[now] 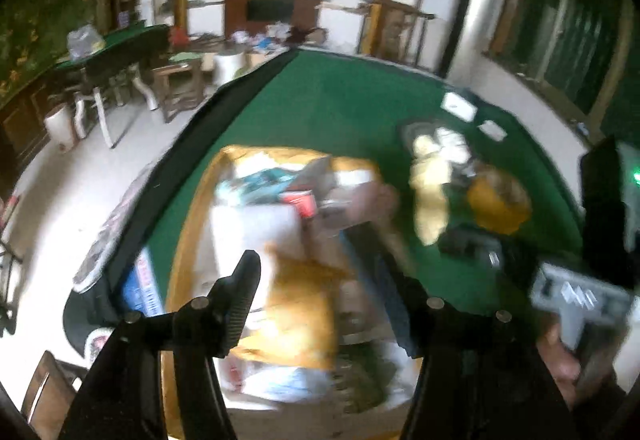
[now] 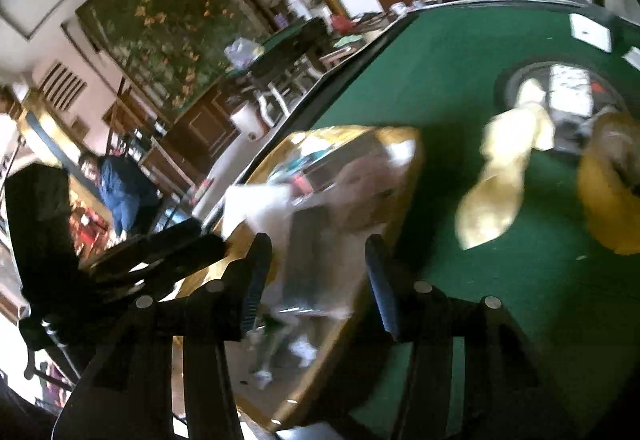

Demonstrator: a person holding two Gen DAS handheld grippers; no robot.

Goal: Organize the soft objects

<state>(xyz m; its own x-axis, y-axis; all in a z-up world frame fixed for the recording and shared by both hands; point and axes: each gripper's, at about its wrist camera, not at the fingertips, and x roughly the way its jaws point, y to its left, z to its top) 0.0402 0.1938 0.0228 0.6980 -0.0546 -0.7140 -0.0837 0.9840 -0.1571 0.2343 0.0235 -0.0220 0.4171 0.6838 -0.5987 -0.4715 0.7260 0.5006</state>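
Both tongs are held released, nothing pinched: the left gripper (image 1: 320,280) and right gripper (image 2: 316,272) are poised over a yellow-rimmed box (image 2: 404,176) of blurred soft items (image 1: 280,224) on the green table (image 1: 340,100); a pale yellow cloth (image 2: 496,184) lies beside it

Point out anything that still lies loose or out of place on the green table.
A pale yellow soft item lies loose and crumpled on the green table, outside the gold-rimmed box that holds the other things. An orange-yellow item sits beside it, also outside the box. Blur hides finer detail.
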